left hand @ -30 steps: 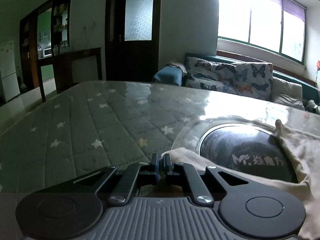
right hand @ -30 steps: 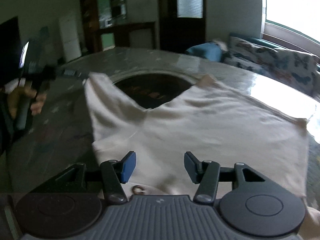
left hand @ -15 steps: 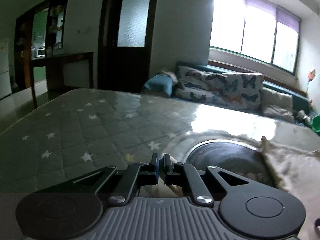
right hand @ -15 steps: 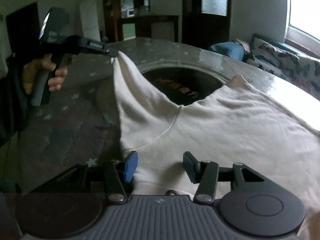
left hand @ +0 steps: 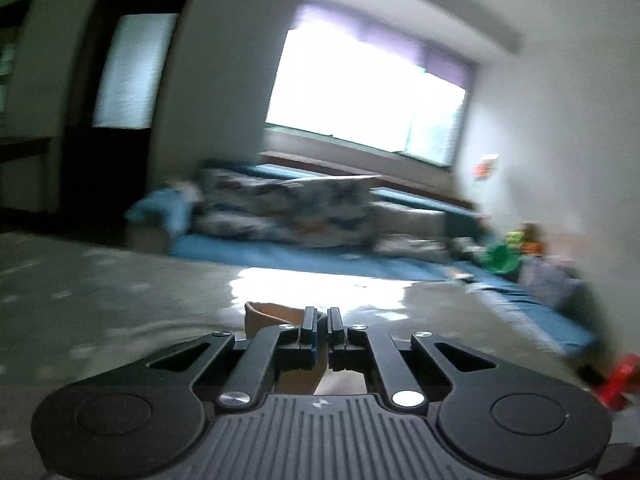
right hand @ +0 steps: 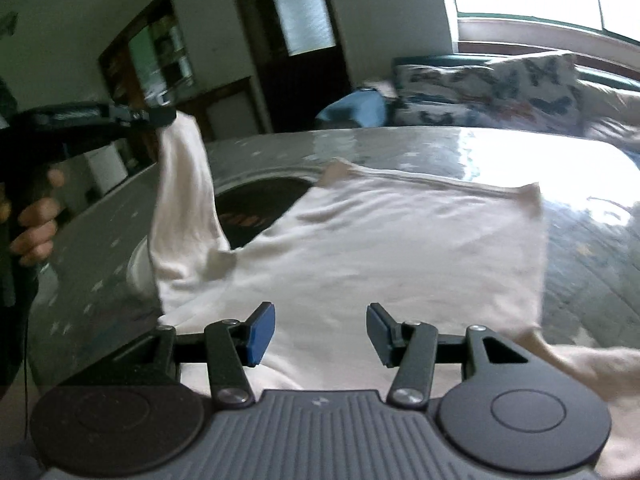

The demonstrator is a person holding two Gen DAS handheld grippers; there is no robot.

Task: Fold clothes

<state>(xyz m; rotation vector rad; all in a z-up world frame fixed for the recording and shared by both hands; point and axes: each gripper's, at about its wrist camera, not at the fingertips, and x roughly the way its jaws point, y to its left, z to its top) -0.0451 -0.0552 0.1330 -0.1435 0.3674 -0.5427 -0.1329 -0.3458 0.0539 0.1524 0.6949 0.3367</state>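
A corner of the cream shirt (right hand: 400, 248), spread on the table (right hand: 580, 168), is pinched aloft by the left gripper (left hand: 322, 322), apparently thinly, so it could slip out if tugged, while the right gripper (right hand: 320, 330) is held spread above it.

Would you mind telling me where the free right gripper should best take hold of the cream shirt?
Probably the near hem of the cream shirt, just ahead of the open right gripper. Come in low from the near side: that edge lies flat on the table, while the left gripper holds the far-left corner raised.
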